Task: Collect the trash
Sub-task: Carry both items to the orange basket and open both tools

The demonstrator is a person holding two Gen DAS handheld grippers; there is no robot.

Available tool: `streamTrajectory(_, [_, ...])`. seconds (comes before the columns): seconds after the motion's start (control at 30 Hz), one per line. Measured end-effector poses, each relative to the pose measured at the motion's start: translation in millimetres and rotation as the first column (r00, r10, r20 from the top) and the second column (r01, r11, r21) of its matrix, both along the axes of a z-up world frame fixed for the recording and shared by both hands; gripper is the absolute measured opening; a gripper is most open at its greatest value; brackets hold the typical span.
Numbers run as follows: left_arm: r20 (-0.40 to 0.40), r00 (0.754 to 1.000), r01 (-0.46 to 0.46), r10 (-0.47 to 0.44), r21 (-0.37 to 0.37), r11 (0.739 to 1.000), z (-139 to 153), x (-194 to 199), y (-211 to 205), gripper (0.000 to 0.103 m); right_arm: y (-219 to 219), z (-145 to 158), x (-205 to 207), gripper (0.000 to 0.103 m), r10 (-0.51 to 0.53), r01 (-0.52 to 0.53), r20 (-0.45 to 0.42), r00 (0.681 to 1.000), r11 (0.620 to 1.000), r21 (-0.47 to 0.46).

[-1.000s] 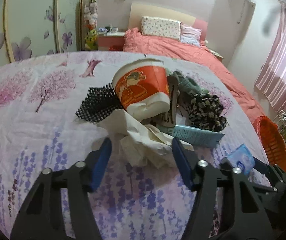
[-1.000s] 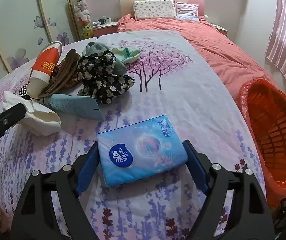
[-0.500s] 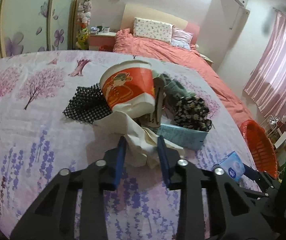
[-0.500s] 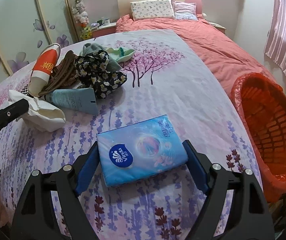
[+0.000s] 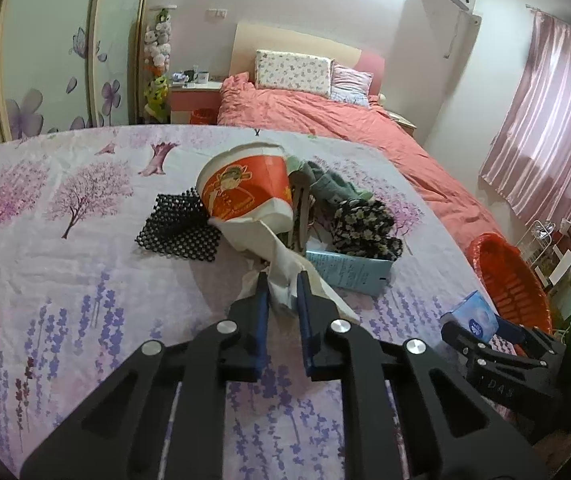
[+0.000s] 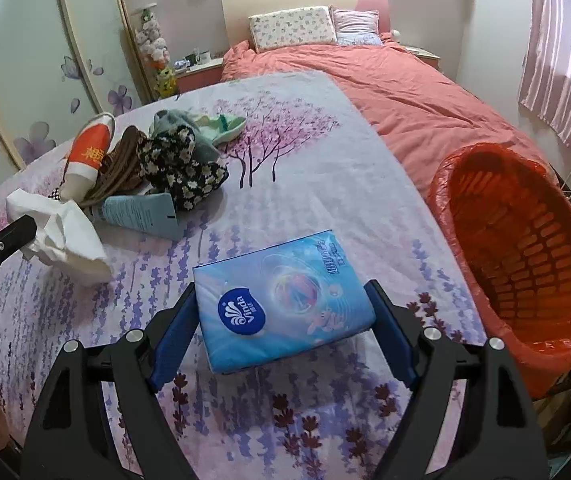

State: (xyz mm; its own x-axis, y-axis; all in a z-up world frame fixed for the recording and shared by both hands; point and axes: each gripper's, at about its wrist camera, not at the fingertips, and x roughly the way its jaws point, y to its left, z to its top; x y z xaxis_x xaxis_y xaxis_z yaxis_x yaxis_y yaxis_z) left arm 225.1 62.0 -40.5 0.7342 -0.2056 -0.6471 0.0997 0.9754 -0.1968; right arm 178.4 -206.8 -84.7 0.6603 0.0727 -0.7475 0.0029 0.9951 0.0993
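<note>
My left gripper (image 5: pixel 281 280) is shut on a crumpled white paper (image 5: pixel 273 256) and holds it just above the flowered table cover; the paper also shows in the right wrist view (image 6: pixel 65 236). My right gripper (image 6: pixel 283 292) is shut on a blue Vinda tissue pack (image 6: pixel 285 300), held above the table near its right edge; the pack also shows in the left wrist view (image 5: pixel 471 314). An orange trash basket (image 6: pixel 525 248) with a red liner stands to the right, below the table edge.
A pile lies at mid-table: an orange paper cup (image 5: pixel 245 192) on its side, a black mesh mat (image 5: pixel 177 226), a light blue tube (image 5: pixel 349 272), dark floral cloth (image 5: pixel 365 224) and green socks (image 6: pixel 221 126). A bed with a pink cover (image 6: pixel 385 80) is behind.
My left gripper closed on the white paper and lifted it toward me. My right gripper carried the tissue pack closer to the orange basket.
</note>
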Motion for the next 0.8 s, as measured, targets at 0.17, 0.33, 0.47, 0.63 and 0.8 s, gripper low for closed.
streamTrajectory(0.17, [0.038, 0.999, 0.026, -0.026, -0.002, 1.0, 13.2, -10.0, -4.5, 0.012, -6.9, 9.5, -7.7, 0.08, -0.008, 0.008, 0.032, 0.999, 1.0, 0.008])
streamTrajectory(0.33, [0.075, 0.996, 0.057, -0.057, -0.007, 0.998, 28.2, -19.3, -16.0, 0.012, -14.5, 23.1, -16.0, 0.08, -0.02, 0.019, 0.076, 0.997, 1.0, 0.009])
streamTrajectory(0.47, [0.093, 0.992, 0.082, -0.08, -0.012, 0.997, 36.0, -23.8, -27.1, 0.012, -24.3, 33.3, -22.7, 0.08, -0.041, 0.039, 0.107, 0.993, 0.999, 0.022])
streamTrajectory(0.63, [0.131, 0.983, 0.136, -0.132, -0.027, 0.99, 52.6, -28.1, -51.7, 0.012, -41.4, 49.6, -35.0, 0.08, -0.075, 0.071, 0.167, 0.983, 0.997, 0.025])
streamTrajectory(0.8, [0.161, 0.967, 0.207, -0.197, -0.051, 0.977, 67.1, -28.5, -84.4, 0.012, -68.1, 67.8, -48.0, 0.08, -0.129, 0.122, 0.232, 0.964, 0.992, 0.043])
